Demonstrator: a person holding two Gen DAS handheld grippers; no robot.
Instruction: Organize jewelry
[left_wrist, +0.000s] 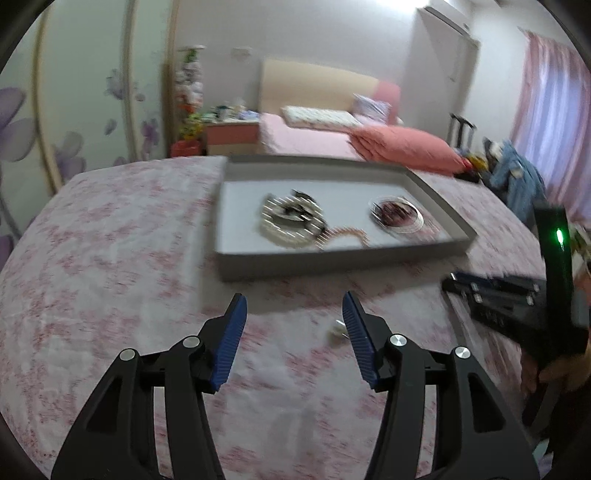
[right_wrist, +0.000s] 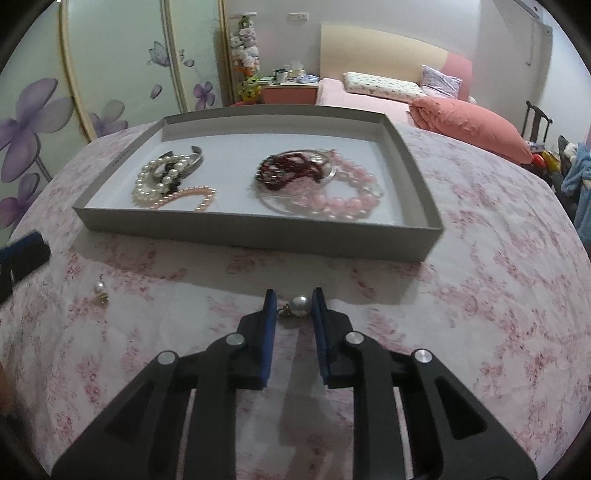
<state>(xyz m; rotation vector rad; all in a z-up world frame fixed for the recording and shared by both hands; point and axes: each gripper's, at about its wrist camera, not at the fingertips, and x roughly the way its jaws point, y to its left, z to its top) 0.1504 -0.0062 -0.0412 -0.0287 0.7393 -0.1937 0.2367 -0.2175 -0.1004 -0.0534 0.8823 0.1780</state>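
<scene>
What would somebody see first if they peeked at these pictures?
Probably the grey tray on the pink flowery cloth, with white pearls heaped at its left and pink beads on a clear dish at its right. Nearer, a big pearl earring sits between the right tool's blue fingers.

Your left gripper (left_wrist: 293, 306) is black, with two angled fingers (left_wrist: 229, 343) faced in ribbed blue pads and round silver pins at each linkage joint. Your right gripper (right_wrist: 294, 301) is built the same: black triangular cut-out arms, blue pads, four silver pins. Seen from the left camera, its black body carries small screws and a green light.
</scene>
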